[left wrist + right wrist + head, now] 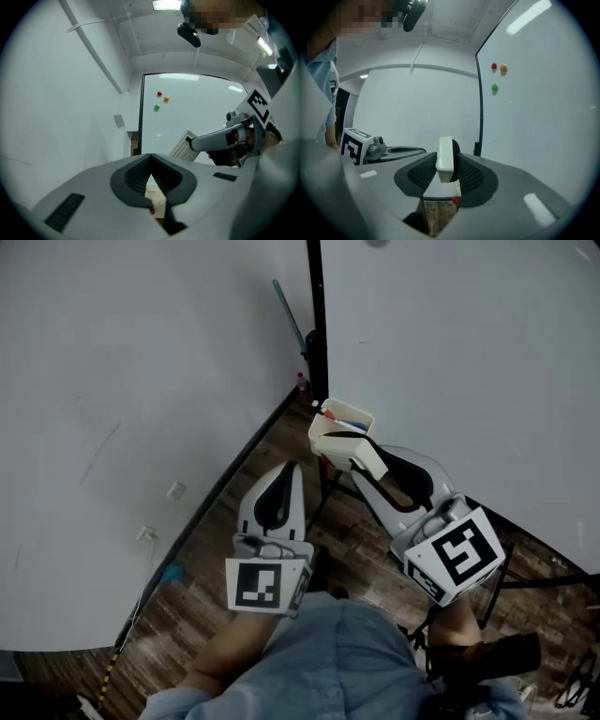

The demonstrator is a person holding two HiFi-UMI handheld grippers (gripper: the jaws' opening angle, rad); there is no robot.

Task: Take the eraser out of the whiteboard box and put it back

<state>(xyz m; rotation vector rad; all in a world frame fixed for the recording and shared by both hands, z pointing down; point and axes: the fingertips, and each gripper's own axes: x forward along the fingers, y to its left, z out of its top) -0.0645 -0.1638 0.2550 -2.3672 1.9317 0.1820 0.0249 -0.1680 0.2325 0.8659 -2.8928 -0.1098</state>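
Observation:
A cream whiteboard eraser (pixel 362 455) is clamped between the jaws of my right gripper (pixel 364 461), just in front of and above the white whiteboard box (pixel 323 435). In the right gripper view the eraser (pixel 445 158) stands on edge between the dark ribbed pads (pixel 472 176). The box hangs at the whiteboard's lower corner, with markers inside. My left gripper (pixel 292 467) is beside it on the left, shut on nothing. In the left gripper view its tips (pixel 150 157) meet, the box (pixel 157 199) shows below them, and the eraser (pixel 180 147) is at right.
The whiteboard (pixel 450 352), with a black frame (pixel 317 324), fills the right side. It carries red, orange and green magnets (pixel 494 87). A white wall (pixel 112 427) is at left. Wooden floor (pixel 225 549) and black stand legs (pixel 544 582) lie below.

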